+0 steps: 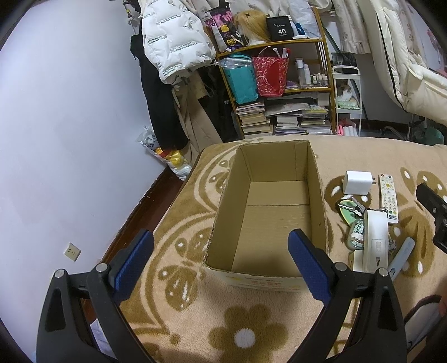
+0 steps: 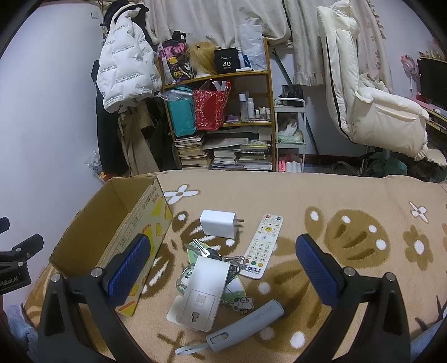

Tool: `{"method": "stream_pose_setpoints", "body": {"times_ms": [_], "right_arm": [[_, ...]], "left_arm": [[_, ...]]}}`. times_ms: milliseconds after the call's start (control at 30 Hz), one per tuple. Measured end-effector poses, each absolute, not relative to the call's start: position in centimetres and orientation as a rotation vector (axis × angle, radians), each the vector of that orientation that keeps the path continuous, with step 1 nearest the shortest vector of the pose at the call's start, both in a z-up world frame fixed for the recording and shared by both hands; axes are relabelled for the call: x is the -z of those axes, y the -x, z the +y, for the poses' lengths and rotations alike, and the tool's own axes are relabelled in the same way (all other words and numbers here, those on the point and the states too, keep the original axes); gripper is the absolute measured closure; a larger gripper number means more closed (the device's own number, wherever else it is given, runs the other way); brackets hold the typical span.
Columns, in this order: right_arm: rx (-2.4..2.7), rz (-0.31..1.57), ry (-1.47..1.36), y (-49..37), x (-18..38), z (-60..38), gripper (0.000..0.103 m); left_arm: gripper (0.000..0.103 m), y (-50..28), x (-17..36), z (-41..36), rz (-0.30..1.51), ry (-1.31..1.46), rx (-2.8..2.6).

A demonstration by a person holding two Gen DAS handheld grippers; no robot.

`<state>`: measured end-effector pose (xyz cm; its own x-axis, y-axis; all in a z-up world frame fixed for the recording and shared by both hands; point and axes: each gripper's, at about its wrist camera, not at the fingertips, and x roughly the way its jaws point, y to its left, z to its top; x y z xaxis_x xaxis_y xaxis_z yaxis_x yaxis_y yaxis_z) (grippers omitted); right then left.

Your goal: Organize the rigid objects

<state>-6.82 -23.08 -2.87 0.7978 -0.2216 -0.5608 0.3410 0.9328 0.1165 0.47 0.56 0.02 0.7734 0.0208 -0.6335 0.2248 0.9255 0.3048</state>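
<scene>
Left claw [image 1: 220,258] agape over cardboard box [image 1: 268,206], empty-jawed.

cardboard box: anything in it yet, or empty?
Empty. The left wrist view looks straight into the cardboard box and shows only its bare floor; the charger and remote lie outside it on the blanket.

Home bedroom, blanket-covered bed [image 2: 335,195], cluttered bookshelf [image 2: 218,117], hanging coats [image 2: 125,69], curtains [image 2: 212,16]

White device [image 2: 205,290] covers much of the keyring [image 2: 212,255]; its charms unclear
</scene>
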Motion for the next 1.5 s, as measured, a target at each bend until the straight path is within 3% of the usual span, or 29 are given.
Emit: {"method": "stream_pose_setpoints", "body": {"times_ms": [767, 1500], "right_arm": [[0.326, 0.603, -0.233, 6.7, 3.7, -23.2, 0.0], [0.442, 0.861, -0.355, 4.3, 8.4, -27.1, 0.003]], "left_arm": [[0.007, -1.7, 0.7, 0.9, 0.707, -0.377, 0.085], [0.007, -10.8, 4.9, 2.7, 0.901, -0.341, 0.003]]}}
